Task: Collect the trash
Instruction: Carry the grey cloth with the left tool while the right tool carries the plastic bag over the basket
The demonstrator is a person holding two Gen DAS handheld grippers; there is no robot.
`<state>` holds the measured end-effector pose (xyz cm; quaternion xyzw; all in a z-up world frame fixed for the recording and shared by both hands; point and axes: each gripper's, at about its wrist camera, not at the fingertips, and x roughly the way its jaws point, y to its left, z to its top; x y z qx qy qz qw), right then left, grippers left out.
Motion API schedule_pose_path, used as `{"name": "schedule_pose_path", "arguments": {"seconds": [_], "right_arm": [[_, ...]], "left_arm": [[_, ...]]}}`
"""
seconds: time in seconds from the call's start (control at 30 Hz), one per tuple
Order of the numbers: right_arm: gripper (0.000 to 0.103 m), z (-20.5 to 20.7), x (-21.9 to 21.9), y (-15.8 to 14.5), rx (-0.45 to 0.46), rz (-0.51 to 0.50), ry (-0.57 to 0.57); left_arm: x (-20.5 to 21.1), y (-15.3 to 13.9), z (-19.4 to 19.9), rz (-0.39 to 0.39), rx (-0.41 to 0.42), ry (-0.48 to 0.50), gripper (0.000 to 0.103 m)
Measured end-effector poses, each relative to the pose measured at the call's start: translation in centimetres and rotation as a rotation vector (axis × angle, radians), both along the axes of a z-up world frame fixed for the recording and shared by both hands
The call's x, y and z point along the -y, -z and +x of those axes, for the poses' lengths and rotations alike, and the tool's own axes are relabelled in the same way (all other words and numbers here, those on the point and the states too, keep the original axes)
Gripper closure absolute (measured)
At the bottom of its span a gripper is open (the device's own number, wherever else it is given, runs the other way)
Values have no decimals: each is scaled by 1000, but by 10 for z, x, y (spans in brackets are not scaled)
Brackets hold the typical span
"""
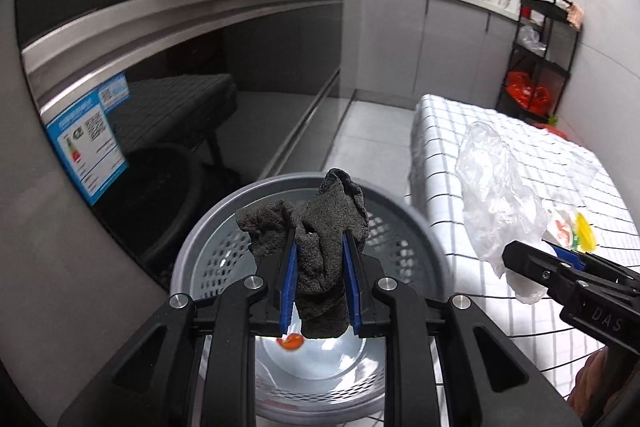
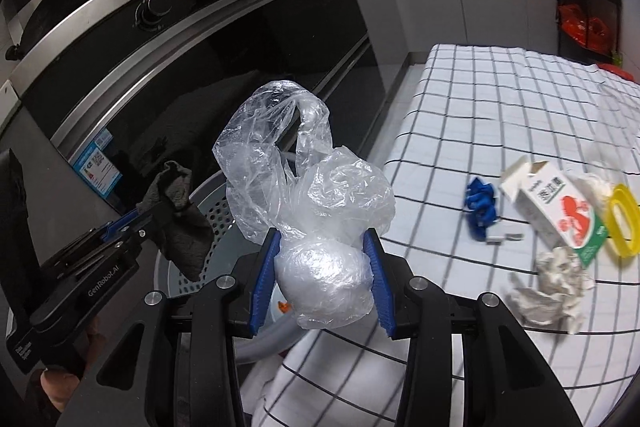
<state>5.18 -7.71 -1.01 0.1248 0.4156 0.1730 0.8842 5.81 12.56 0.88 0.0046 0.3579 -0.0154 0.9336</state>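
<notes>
Left gripper (image 1: 319,269) clamps a grey rag (image 1: 324,251) above the bin (image 1: 224,227), ready to drop; right gripper (image 2: 323,269), at three o'clock, pinches a plastic bag (image 2: 320,211).

— What do the left tongs (image 1: 319,267) have?
— A dark grey rag (image 1: 320,255), pinched between the blue pads, hanging right above the round grey perforated bin (image 1: 400,227). There's an orange scrap (image 1: 291,341) at the bin's bottom.
— And on the right?
— The right tongs (image 1: 532,259) hold a crumpled clear plastic bag (image 1: 494,195) over the checked table (image 1: 440,131), near its bin-side edge. A carton (image 1: 560,227) and a yellow ring (image 1: 585,231) lie behind the bag.
</notes>
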Motion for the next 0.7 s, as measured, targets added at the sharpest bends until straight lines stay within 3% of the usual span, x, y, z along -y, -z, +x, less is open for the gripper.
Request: {"name": "schedule_pose_path", "arguments": {"seconds": [0.2,0.7], "right_arm": [[62,11,-22,15,-42,6,-27],[61,24,-44,38,-119,-19,-78]], "left_arm": [[-15,10,7,34,-22,-45,82],[-31,35,27,19,-134,-98,82]]}}
